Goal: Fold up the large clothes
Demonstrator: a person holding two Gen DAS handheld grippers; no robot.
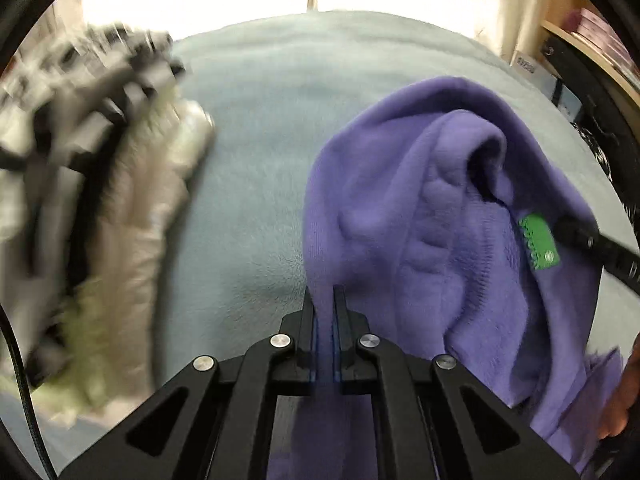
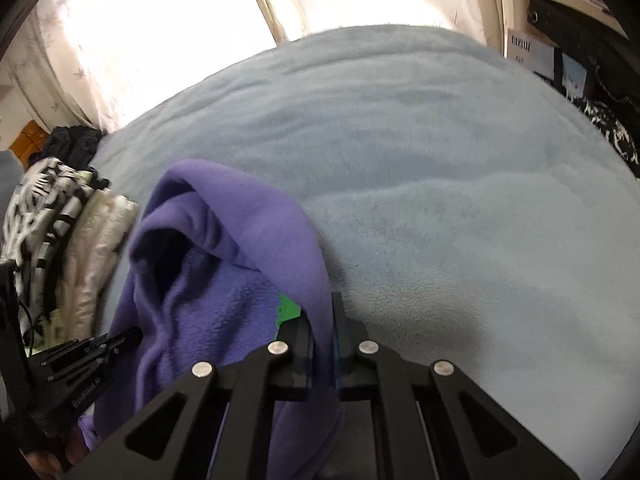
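On the pale blue blanket (image 2: 440, 160) by the curtained window, my left gripper (image 1: 324, 300) and right gripper (image 2: 322, 312) each pinch an edge of the purple fleece (image 1: 420, 208), probably near its collar, so next I lift and spread it flat.

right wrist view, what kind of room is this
Most likely a bedroom: a pale blue fleece blanket covers what looks like a bed, sunlit curtains hang behind it, and clothes are piled at one side.

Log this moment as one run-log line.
left gripper: shut on purple fleece | right gripper: shut on purple fleece | surface: blue blanket | fold: not done
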